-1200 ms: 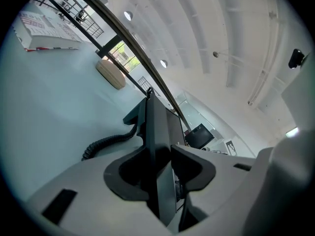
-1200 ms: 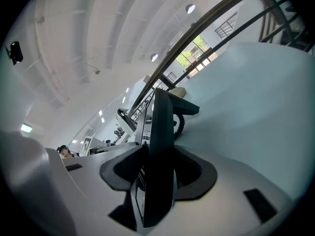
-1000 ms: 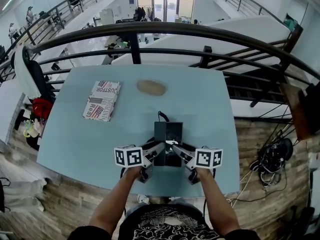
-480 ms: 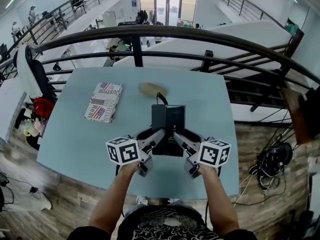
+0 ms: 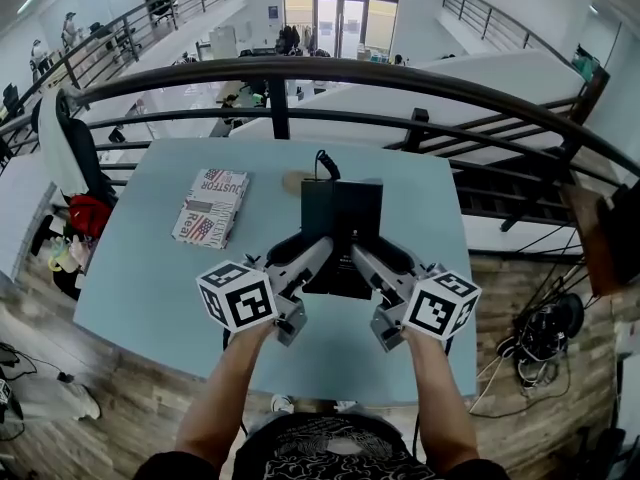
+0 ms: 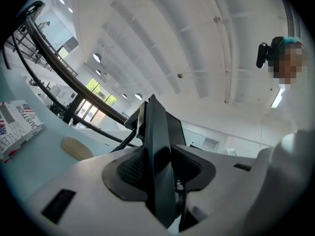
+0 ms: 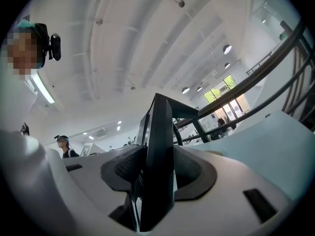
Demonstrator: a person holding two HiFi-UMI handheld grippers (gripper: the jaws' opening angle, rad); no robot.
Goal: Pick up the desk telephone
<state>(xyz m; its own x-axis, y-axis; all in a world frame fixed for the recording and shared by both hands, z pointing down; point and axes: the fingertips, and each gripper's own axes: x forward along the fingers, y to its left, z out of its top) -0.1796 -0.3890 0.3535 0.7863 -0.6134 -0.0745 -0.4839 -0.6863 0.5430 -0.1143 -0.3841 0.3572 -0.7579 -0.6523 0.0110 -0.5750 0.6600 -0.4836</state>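
The black desk telephone [image 5: 341,230] hangs in the air above the light blue table [image 5: 150,278], its coiled cord [image 5: 326,163] at the far end. My left gripper [image 5: 322,255] is shut on the phone's left edge and my right gripper [image 5: 362,258] is shut on its right edge. In the left gripper view the telephone's thin black edge [image 6: 158,156] stands pinched between the dark pads [image 6: 130,170]. The right gripper view shows the same: the telephone's edge [image 7: 158,161] clamped between the pads [image 7: 189,168].
A printed booklet [image 5: 212,206] lies on the table's left part. A tan oval pad [image 5: 292,181] lies behind the phone, partly hidden by it. A dark curved railing [image 5: 300,68] runs past the table's far edge, with a lower floor beyond.
Both grippers have risen with the telephone, which has left the table and now sits larger and higher in the head view. It now covers part of the tan pad.
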